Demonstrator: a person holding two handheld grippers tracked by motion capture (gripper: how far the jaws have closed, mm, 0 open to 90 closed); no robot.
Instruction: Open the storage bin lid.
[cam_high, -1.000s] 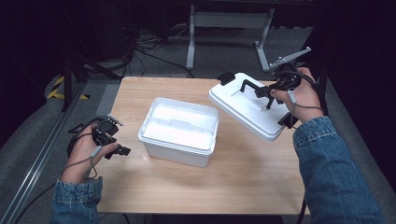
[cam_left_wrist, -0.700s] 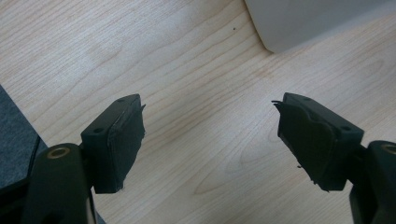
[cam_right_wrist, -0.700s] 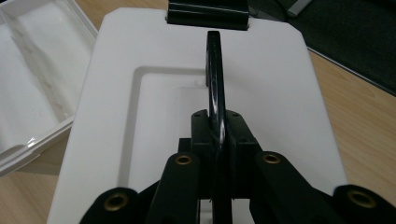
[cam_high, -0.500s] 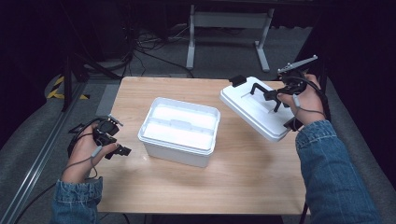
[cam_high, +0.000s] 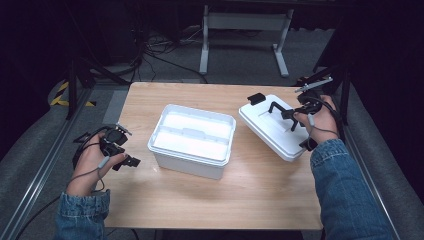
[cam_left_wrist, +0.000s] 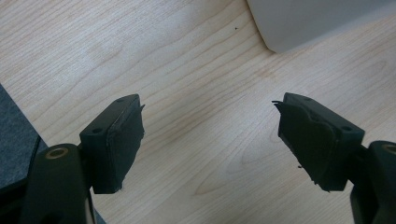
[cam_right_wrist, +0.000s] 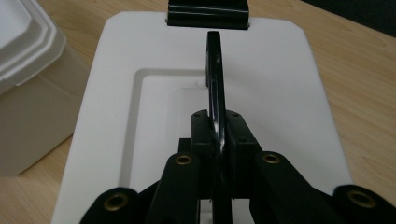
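From above, a white box (cam_high: 192, 140) sits open near the middle of the wooden table (cam_high: 250, 195). Its lid (cam_high: 272, 127) lies to the right of it, close by but apart, turned at an angle, with a black latch (cam_high: 255, 98) at its far end. The right gripper (cam_high: 286, 114) reaches over the lid from the right edge of the table, its jaws closed on the lid's black handle (cam_high: 276, 107), which stands up from the lid. The left gripper (cam_high: 126, 161) hovers at the left side of the table, well apart from the box, held in a hand (cam_high: 87, 165) with a denim sleeve (cam_high: 82, 215).

From the left gripper view, the left gripper (cam_left_wrist: 210, 140) has its jaws wide apart with nothing between them, bare table (cam_left_wrist: 187, 70) beneath. A corner of the box (cam_left_wrist: 317, 21) shows at the upper right.

From the right gripper view, the right gripper (cam_right_wrist: 218, 135) is clamped tight on the thin handle (cam_right_wrist: 214, 70), which runs edge-on straight away from the jaws. The lid (cam_right_wrist: 280, 93) lies flat under it, with the latch (cam_right_wrist: 208, 14) at its far end. The box (cam_right_wrist: 28, 70) stands just to the left.
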